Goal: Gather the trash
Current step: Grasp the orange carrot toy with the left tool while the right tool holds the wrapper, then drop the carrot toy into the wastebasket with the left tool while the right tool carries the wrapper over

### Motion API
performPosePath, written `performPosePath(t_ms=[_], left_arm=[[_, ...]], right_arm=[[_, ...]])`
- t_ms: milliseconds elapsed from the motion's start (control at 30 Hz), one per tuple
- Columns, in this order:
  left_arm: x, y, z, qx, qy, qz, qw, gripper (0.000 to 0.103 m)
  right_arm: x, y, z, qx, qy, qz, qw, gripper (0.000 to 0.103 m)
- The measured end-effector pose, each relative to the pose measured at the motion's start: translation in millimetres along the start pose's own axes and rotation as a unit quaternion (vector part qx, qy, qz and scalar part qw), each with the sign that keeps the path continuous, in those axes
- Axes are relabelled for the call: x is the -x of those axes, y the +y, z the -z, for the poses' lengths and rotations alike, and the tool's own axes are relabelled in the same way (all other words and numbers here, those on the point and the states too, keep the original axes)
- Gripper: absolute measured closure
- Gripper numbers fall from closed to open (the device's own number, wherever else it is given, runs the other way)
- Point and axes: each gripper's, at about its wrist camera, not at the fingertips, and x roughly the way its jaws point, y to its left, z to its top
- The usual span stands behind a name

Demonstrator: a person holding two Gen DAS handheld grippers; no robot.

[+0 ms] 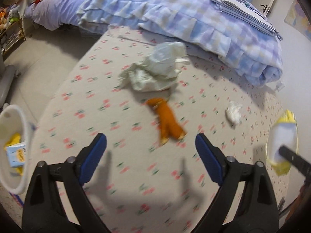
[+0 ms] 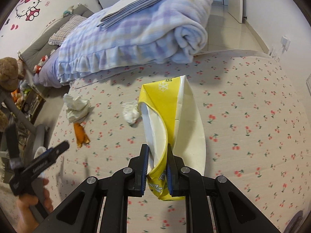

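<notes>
A yellow and white wrapper (image 2: 171,124), long and curled, hung pinched between the closed fingers of the right gripper (image 2: 157,167) above the cherry-print bedsheet (image 2: 243,116). The left gripper (image 1: 151,151) hovered with fingers spread, nothing between them. Just beyond lay an orange wrapper (image 1: 169,120), then a crumpled tissue (image 1: 234,112) and pale crumpled plastic (image 1: 157,68). A white bin (image 1: 23,139) stood at left. Farthest lay a folded checked blanket (image 1: 194,19).

yellow wrapper (image 2: 165,116): glossy plastic film, pale matt inside
bedsheet (image 2: 252,106): matt woven cloth, cherry print
blanket (image 2: 136,38), behind the wrapper: soft fleecy cloth
white wad (image 2: 131,112), beside the wrapper: crumpled paper
right gripper (image 2: 157,167): matt black plastic, ribbed blue pads
</notes>
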Motion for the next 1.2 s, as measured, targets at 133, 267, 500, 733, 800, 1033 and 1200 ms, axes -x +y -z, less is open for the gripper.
performPosePath(t_ms=[133, 267, 500, 733, 800, 1033, 1200], left_arm=[[-20, -15, -1, 0.006, -0.001, -0.002, 1.0, 0.032], [-30, -20, -1, 0.02, -0.007, -0.002, 0.9998, 0.04], [-31, -23, -2, 0.004, -0.008, -0.013, 0.9999, 0.076], [-15, -14, 1, 0.001, -0.003, -0.003, 1.0, 0.088], [-9, -10, 3, -0.004, -0.001, 0.002, 1.0, 0.088], [18, 10, 13, -0.016, 0.005, 0.02, 0.9997, 0.089], [40, 28, 18, -0.017, 0.007, 0.035, 0.9992, 0.089]], right_arm=[[2, -11, 0, -0.002, 0.003, -0.003, 1.0, 0.086], [5, -18, -1, -0.009, 0.003, -0.01, 1.0, 0.086], [8, -20, 0, -0.012, 0.007, -0.019, 1.0, 0.086], [13, -20, 7, -0.015, 0.011, -0.022, 1.0, 0.086], [16, -19, 9, -0.016, 0.01, -0.025, 1.0, 0.086], [29, -1, 16, -0.003, 0.002, -0.035, 0.999, 0.086], [37, 12, 22, 0.006, -0.002, -0.043, 0.999, 0.086]])
